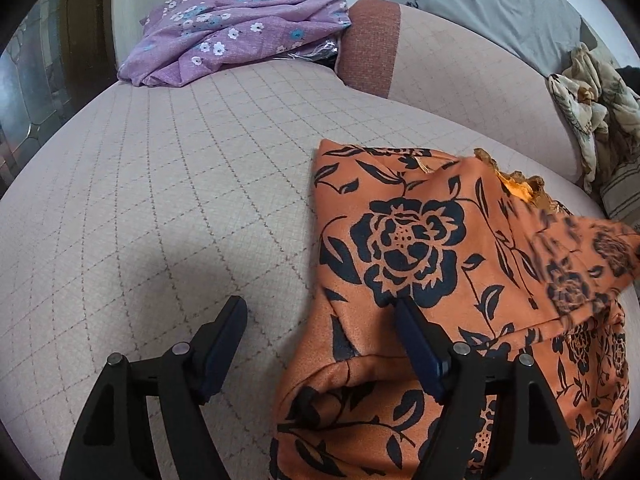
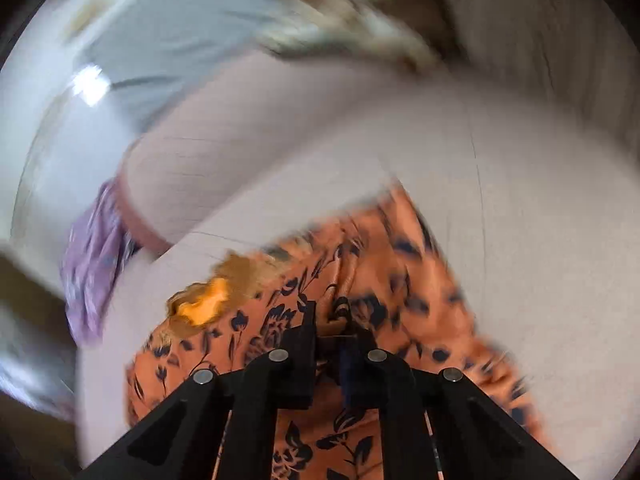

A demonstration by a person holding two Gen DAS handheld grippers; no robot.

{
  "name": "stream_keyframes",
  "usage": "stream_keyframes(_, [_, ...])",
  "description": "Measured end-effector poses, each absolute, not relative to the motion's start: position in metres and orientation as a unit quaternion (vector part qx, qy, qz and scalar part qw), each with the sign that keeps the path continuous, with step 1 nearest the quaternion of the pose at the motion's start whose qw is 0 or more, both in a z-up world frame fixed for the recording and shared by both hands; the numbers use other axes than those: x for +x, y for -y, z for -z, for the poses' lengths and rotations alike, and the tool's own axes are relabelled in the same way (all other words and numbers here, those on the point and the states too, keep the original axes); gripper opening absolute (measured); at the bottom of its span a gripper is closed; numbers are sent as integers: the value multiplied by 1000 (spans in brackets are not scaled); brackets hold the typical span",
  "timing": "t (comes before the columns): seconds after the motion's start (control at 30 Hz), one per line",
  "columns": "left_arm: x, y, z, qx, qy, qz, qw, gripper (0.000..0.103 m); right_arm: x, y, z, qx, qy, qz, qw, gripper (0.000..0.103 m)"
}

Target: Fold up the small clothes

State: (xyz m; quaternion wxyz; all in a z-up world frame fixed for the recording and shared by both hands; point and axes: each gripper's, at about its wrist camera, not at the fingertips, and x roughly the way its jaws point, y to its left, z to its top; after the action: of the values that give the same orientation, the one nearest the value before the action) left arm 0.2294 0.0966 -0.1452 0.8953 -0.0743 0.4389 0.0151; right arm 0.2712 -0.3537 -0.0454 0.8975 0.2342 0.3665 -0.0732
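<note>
An orange garment with dark blue flowers (image 1: 440, 248) lies on the quilted bed, partly folded, with a gold lace neckline (image 1: 516, 184) at its far edge. My left gripper (image 1: 320, 312) is open and empty; its right finger hovers over the garment's left edge, its left finger over bare bed. In the blurred right wrist view my right gripper (image 2: 332, 316) is shut on a fold of the orange garment (image 2: 384, 264) and holds it up; the lace neckline (image 2: 208, 300) shows to its left.
A purple flowered cloth (image 1: 236, 32) lies bunched at the far end of the bed (image 1: 160, 184), next to a pink pillow (image 1: 440, 64). A cream patterned cloth (image 1: 592, 112) and grey bedding (image 1: 500, 0) lie at the far right.
</note>
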Motion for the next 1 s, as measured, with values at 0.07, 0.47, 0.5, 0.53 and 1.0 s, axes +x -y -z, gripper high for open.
stream_keyframes(0.07, [226, -99, 136, -89, -416, -26, 905, 77, 265, 349, 49, 199, -375, 85, 901, 9])
stream_keyframes(0.47, [239, -86, 150, -46, -457, -18, 888, 89, 236, 377, 66, 206, -372, 130, 896, 62])
stream_keyframes(0.5, [239, -86, 150, -46, -457, -19, 888, 89, 237, 371, 53, 207, -356, 115, 904, 62])
stream_keyframes(0.53, [238, -86, 149, -47, -456, -19, 888, 89, 241, 362, 48, 210, -352, 97, 907, 62])
stream_keyframes(1.0, [238, -93, 150, -75, -455, -13, 887, 90, 404, 142, 131, 289, -534, -242, 756, 70])
